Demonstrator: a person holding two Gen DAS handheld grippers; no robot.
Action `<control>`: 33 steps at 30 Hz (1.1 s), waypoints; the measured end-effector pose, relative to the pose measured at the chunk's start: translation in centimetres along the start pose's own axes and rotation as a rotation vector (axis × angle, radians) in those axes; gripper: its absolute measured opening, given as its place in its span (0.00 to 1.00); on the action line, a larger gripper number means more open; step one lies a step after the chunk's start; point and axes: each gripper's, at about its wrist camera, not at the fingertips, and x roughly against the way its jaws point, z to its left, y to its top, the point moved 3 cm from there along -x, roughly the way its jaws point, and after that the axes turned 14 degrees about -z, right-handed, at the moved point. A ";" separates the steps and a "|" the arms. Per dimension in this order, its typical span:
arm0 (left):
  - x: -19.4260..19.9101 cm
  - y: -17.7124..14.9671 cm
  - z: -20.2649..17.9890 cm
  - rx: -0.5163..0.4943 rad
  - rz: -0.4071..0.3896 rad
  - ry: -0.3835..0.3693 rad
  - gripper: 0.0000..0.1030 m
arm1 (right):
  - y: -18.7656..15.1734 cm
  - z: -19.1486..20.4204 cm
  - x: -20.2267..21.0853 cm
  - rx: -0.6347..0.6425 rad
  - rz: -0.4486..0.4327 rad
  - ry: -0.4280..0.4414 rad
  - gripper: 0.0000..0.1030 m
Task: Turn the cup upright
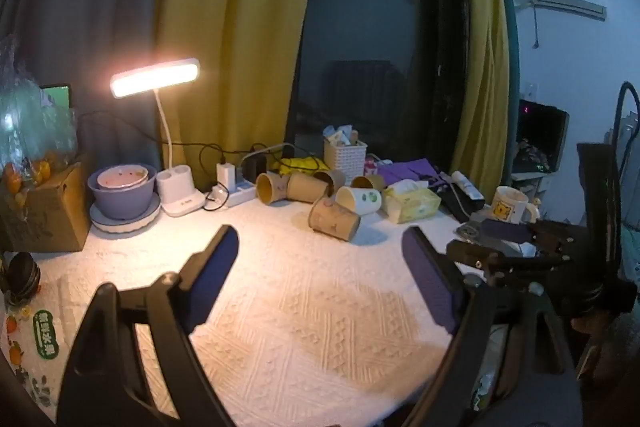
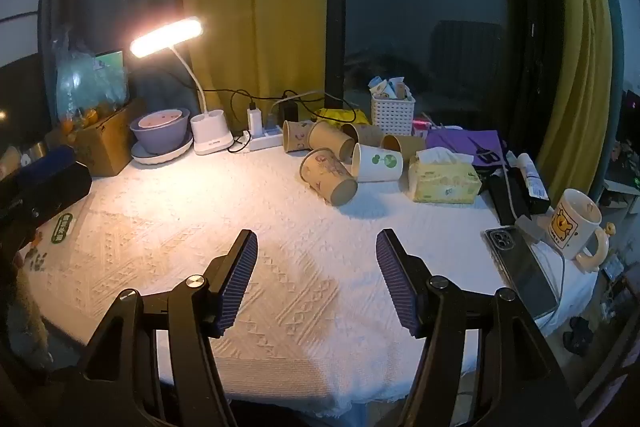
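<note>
Several paper cups lie on their sides at the back of the white tablecloth. The nearest is a brown printed cup [image 2: 329, 177], also in the left wrist view [image 1: 334, 218]. A white cup with green dots [image 2: 378, 163] lies behind it, also in the left wrist view [image 1: 359, 200]. More brown cups [image 2: 326, 137] lie behind. My left gripper [image 1: 320, 247] is open and empty, well in front of the cups. My right gripper [image 2: 316, 247] is open and empty, also short of them. The right gripper shows at the right of the left wrist view [image 1: 504, 231].
A lit desk lamp [image 2: 166, 37] and a purple bowl on a plate [image 2: 160, 131] stand at back left by a cardboard box [image 2: 102, 147]. A tissue pack [image 2: 444, 179], white basket [image 2: 392, 113], phone [image 2: 520, 263] and bear mug [image 2: 574, 225] are on the right. A power strip [image 2: 264, 141] lies behind.
</note>
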 end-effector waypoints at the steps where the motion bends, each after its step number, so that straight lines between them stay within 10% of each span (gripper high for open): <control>1: 0.1 0.0 0.0 -0.001 0.000 -0.002 0.82 | 0.0 0.1 0.0 0.004 0.008 -0.002 0.63; 33: 0.4 -0.1 0.2 0.009 0.010 -0.024 0.82 | 0.3 0.6 0.0 0.014 0.015 0.002 0.63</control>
